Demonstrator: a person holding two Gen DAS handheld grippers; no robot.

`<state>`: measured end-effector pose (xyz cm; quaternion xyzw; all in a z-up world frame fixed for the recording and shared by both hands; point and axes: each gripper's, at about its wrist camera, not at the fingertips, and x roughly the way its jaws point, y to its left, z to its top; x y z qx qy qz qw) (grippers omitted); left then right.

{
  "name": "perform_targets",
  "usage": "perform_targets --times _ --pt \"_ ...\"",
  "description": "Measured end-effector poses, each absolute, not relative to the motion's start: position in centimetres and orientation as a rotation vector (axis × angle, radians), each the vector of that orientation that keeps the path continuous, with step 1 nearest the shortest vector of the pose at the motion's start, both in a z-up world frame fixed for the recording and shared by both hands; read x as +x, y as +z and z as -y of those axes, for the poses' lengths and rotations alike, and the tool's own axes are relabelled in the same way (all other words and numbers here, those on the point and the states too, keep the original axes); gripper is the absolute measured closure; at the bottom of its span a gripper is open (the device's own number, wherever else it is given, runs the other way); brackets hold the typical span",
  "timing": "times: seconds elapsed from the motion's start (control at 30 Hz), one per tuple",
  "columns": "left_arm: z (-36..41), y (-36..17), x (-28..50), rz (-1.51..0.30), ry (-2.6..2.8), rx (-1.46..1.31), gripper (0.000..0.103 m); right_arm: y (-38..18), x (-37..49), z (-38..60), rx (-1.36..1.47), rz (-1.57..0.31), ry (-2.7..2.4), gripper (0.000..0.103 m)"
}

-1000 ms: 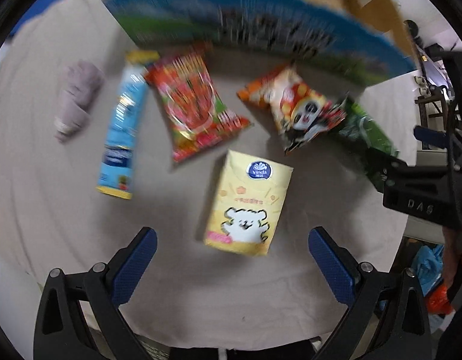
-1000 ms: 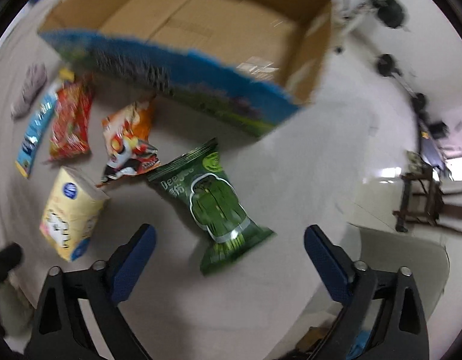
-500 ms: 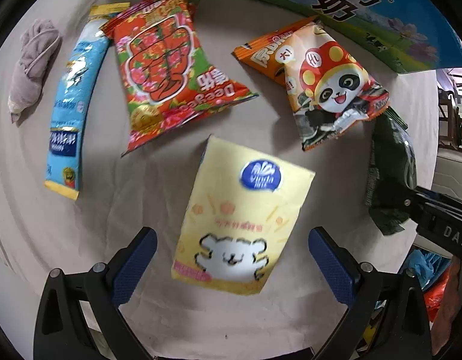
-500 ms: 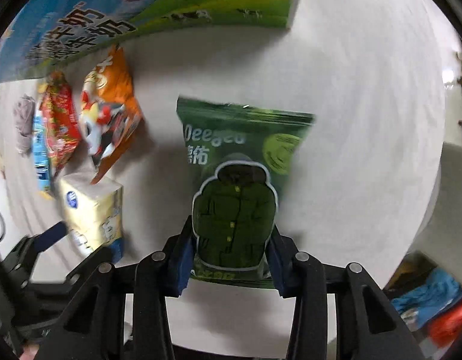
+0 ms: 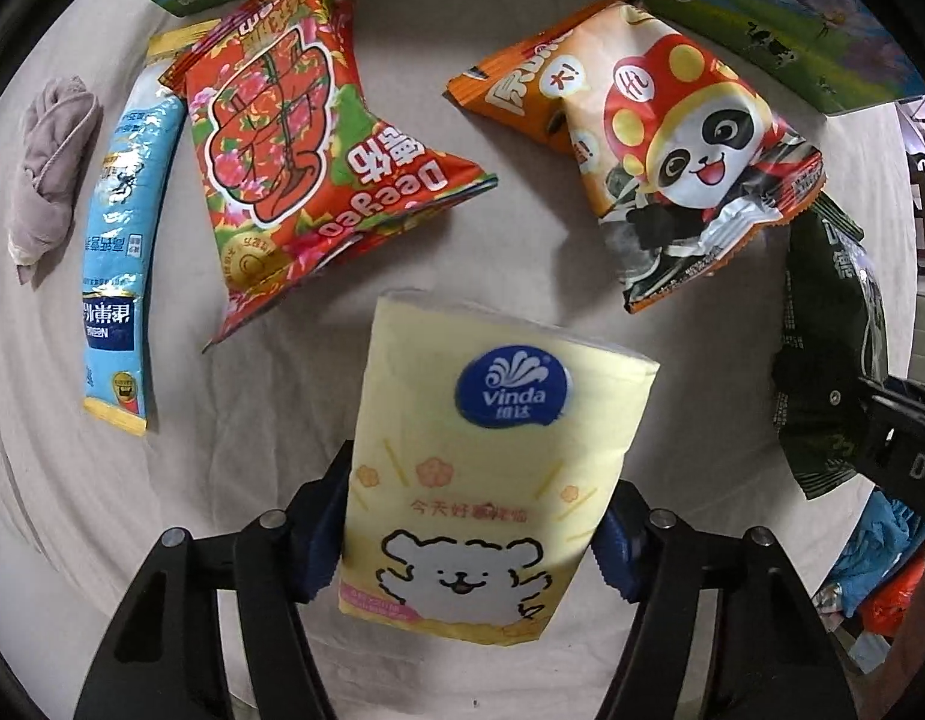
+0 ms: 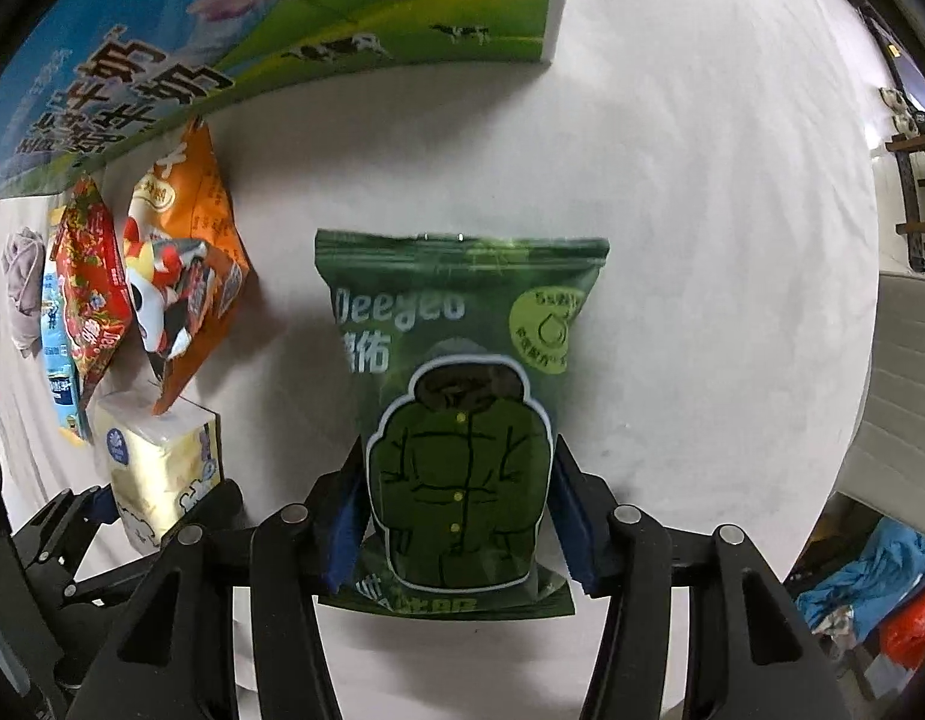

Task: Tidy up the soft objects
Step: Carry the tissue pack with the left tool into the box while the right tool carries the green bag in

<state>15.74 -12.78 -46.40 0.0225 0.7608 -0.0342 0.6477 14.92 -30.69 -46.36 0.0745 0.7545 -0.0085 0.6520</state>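
While the left claw (image 5: 471,546) is clamped on the yellow tissue pack (image 5: 486,474), the right claw (image 6: 456,534) is clamped on the green snack bag (image 6: 462,420). Both packs lie on the worktop (image 6: 702,240) in front of the printed carton (image 6: 282,18), whose inside is out of view.

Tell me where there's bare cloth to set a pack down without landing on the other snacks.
The widest bare cloth lies right of the green Deegoo pack, past the milk carton corner. A smaller patch sits left of the Vinda tissue pack, below the blue sachet. It is crowded beside the carton: gray cloth, blue sachet, red Deegoo pack, panda snack bag.
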Motion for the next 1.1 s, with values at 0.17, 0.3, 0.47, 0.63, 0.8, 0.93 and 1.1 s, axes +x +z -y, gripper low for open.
perform_targets --times 0.17,0.3,0.47,0.63,0.8,0.93,1.1 --pt "13.2 -46.5 13.9 -1.706 -0.065 0.061 0.039 -46.7 12.8 29.5 0.134 -1.699 -0.036 0.065" --pt "12.7 -45.2 12.3 -1.670 -0.068 0.058 0.039 -46.1 11.2 29.3 0.133 -1.678 -0.029 0.066" --pt "12.6 -43.2 11.1 -1.608 -0.081 0.037 0.039 -46.5 9.9 29.5 0.179 -1.642 -0.007 0.067" --pt "11.0 -40.6 9.7 -1.537 -0.113 0.014 0.039 -44.0 8.5 30.1 0.228 -1.607 0.026 0.068" --pt "10.0 -36.6 11.2 -1.462 -0.160 -0.019 0.039 -39.7 7.9 30.0 0.253 -1.541 0.074 0.068" --pt "10.4 -30.1 14.4 -1.399 -0.208 -0.052 0.039 -32.1 9.2 30.5 0.273 -1.470 0.105 0.068" --pt "10.4 -24.9 19.4 -1.360 -0.280 -0.087 0.039 -23.9 12.2 31.4 0.285 -1.372 0.134 0.068"
